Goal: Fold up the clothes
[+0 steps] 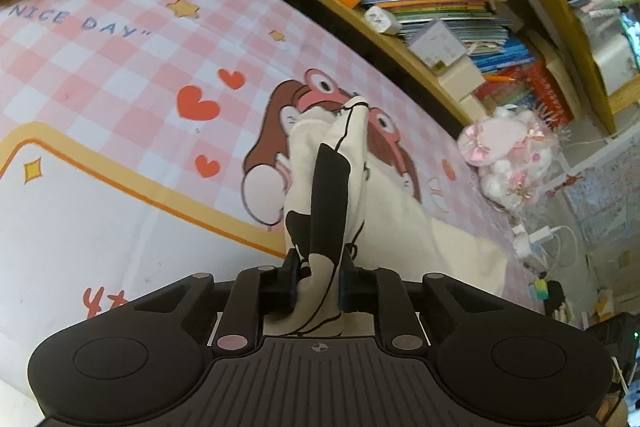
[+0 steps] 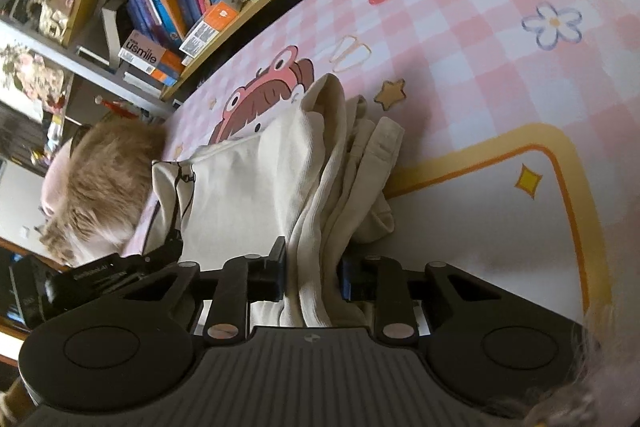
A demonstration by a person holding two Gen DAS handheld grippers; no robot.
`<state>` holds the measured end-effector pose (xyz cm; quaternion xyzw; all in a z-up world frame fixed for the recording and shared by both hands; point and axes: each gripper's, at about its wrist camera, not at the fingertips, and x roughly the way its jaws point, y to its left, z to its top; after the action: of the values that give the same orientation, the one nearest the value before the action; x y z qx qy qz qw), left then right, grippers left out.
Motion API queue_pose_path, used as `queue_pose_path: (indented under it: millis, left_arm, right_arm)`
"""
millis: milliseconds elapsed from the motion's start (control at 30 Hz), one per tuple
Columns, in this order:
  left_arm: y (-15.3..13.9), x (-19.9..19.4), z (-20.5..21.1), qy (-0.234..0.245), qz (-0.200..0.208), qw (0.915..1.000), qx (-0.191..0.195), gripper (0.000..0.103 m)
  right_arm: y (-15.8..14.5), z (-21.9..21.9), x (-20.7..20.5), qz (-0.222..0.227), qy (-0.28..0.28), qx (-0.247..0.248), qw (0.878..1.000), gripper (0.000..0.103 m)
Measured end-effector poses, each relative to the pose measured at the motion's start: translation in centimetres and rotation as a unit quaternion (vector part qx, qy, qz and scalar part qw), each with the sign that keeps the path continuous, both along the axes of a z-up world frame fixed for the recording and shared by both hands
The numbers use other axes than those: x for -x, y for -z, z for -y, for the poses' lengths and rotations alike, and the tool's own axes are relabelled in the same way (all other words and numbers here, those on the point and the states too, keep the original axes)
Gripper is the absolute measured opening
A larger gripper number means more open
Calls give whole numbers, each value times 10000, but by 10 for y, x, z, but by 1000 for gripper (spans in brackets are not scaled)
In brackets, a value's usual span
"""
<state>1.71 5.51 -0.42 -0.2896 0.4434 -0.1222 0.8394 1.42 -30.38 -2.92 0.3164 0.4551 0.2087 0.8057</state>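
Both grippers, the left gripper (image 1: 318, 281) and right gripper (image 2: 312, 277), are clenched on bunched edges of the cream garment (image 2: 248, 195), which drapes over the pink checked mat (image 2: 480, 39), so folding looks barely underway, no neat fold yet.

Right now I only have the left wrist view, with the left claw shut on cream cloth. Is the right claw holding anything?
Observer: Yes, the right claw is shut on a bunched fold of the cream garment.
Operator: Any loose part near it?
Observer: A cuffed end lies crumpled on the pink checked mat, beside the held fold.
Operator: Can it see my claw?
Observer: Yes, the left claw grips the garment's far edge, by the black cord.
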Motion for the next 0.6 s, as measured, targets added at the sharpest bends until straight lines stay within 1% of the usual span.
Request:
queue_pose_path:
  millis: [267, 433, 600]
  left_arm:
    - [-12, -3, -5, 166, 137, 9992, 328, 15]
    - [-20, -11, -13, 270, 252, 9984, 418, 15]
    - [-25, -22, -24, 344, 319, 9976, 511, 15]
  right_arm:
    - [-27, -6, 6, 392, 99, 349, 9986, 21]
    - [-43, -14, 5, 585, 207, 407, 9972, 21]
    - [-54, -23, 4, 666, 287, 445, 9964, 21]
